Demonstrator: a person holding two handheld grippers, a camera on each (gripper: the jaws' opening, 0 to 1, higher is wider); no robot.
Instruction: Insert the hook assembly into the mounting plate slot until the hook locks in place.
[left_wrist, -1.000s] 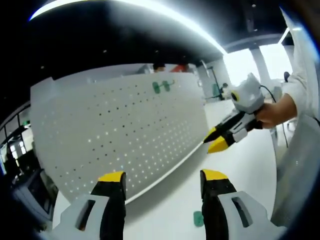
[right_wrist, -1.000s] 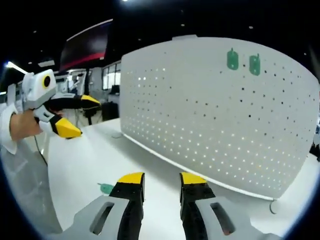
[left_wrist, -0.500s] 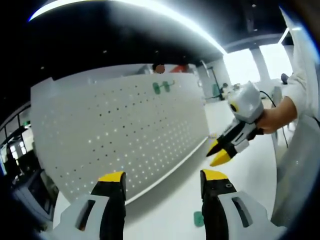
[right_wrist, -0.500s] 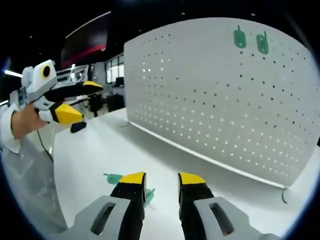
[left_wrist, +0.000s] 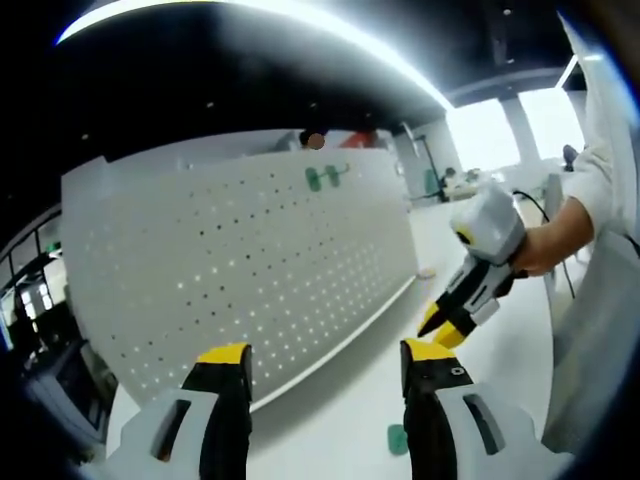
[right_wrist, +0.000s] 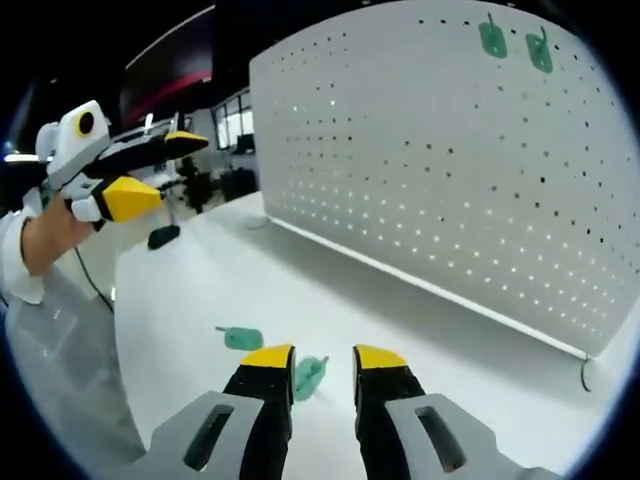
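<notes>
Hook (right_wrist: 309, 375) flat, angled toward pegboard (right_wrist: 440, 170)

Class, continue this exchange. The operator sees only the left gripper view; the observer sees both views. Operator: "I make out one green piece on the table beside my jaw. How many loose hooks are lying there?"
Observer: Two. The right gripper view shows the far green hook and the near green hook lying apart on the white table.
Operator: Is the right gripper holding either?
Observer: No. The right gripper is open and empty; the near green hook lies just ahead of the gap between its jaws.
Operator: Anything else on the table?
Observer: A small dark object sits farther along, well clear of both hooks.
</notes>
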